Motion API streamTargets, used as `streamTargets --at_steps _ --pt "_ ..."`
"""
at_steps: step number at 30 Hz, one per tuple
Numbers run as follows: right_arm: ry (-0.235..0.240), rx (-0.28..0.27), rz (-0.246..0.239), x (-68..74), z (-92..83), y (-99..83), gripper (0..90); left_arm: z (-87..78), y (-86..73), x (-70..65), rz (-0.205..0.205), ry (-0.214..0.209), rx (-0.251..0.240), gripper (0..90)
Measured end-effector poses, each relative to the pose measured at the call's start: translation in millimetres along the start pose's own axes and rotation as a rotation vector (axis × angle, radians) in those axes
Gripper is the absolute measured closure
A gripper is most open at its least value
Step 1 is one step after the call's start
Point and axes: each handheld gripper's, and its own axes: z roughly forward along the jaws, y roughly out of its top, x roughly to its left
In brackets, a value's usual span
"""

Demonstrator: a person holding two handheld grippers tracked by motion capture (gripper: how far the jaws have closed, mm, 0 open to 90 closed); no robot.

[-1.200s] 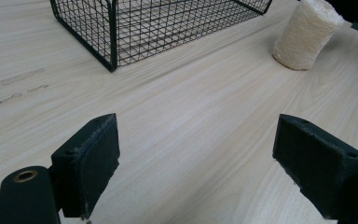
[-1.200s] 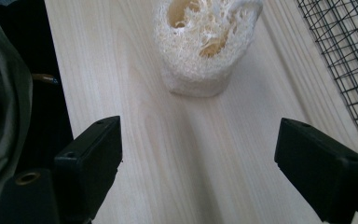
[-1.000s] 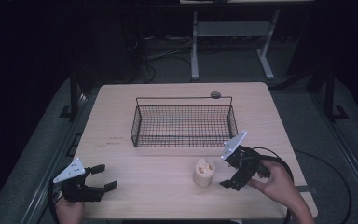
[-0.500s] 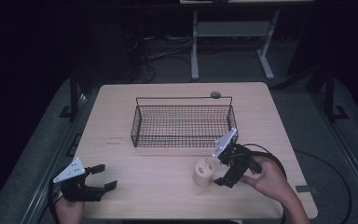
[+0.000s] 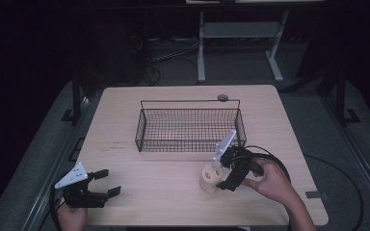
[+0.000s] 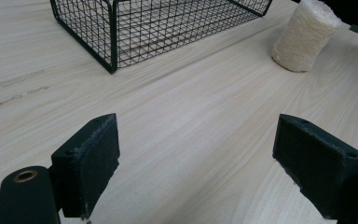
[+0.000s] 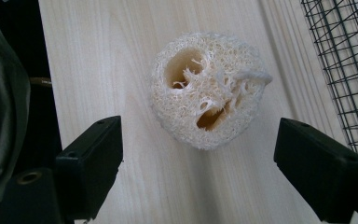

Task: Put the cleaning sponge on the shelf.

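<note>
A pale loofah sponge (image 5: 210, 177) stands upright on the wooden table (image 5: 173, 202), in front of the black wire basket (image 5: 190, 126). My right gripper (image 5: 227, 176) hovers open just right of it, tilted down; in the right gripper view the loofah (image 7: 208, 88) lies between and just beyond the spread jaws, untouched. My left gripper (image 5: 108, 182) rests open near the table's front left corner, nothing between its jaws (image 6: 198, 172). The left gripper view shows the loofah (image 6: 305, 39) far off at upper right and the basket (image 6: 154, 28) ahead.
A small round dark object (image 5: 222, 97) lies by the basket's far right corner. Cables trail from both grippers; one loops across the table at right (image 5: 270, 159). Bare wood stretches between the grippers.
My right gripper has moved left and closer to the loofah, tilting down over it. The left gripper has stayed put.
</note>
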Motion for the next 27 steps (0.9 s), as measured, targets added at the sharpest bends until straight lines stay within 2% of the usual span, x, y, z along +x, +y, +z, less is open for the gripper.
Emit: streamTargets --at_steps 27 --pt "0.002 0.042 -0.029 -2.7 11.7 17.6 15.6 0.3 0.5 0.0 0.005 -0.002 -0.003 13.4"
